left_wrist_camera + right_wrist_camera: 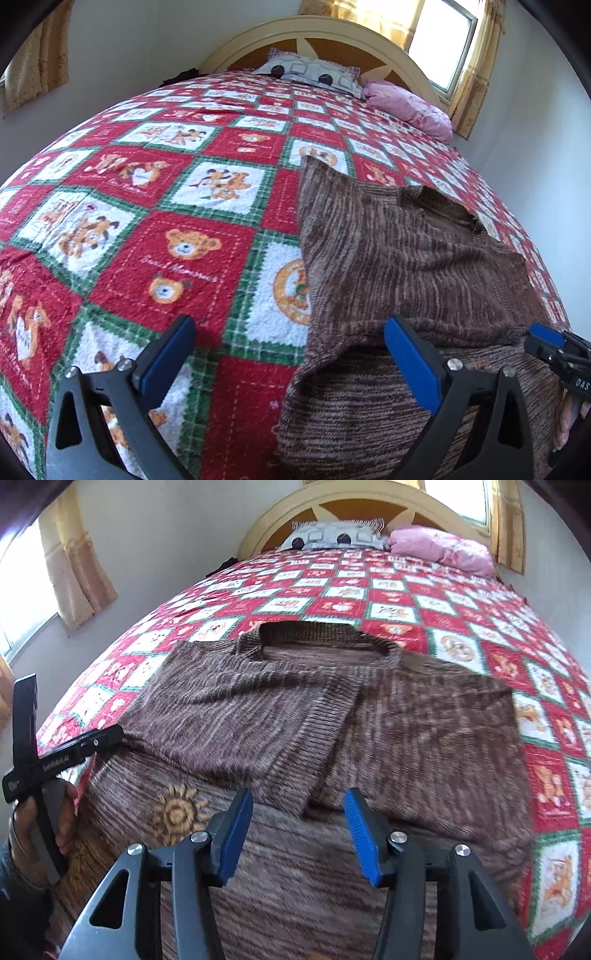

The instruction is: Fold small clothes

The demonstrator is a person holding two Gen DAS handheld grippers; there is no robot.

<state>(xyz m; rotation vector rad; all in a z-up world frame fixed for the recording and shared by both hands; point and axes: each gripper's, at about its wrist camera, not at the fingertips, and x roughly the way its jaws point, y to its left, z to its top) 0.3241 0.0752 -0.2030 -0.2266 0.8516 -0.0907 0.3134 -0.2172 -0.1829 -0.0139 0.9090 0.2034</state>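
Note:
A brown striped knit sweater (332,716) lies flat on the bed, neck hole toward the headboard, both sleeves folded in over the body. A sun motif shows near its lower left part. It also shows in the left wrist view (399,258). My left gripper (290,332) is open and empty, hovering over the sweater's left edge; one finger is over the quilt, the other over the knit. My right gripper (297,808) is open and empty, just above the sweater's lower middle by the folded sleeve cuffs. The left gripper's body shows at the left of the right wrist view (55,760).
A red, white and green teddy-bear quilt (166,240) covers the bed. A grey patterned pillow (314,72) and a pink pillow (413,107) lie at the headboard (332,33). Walls and curtained windows stand on both sides.

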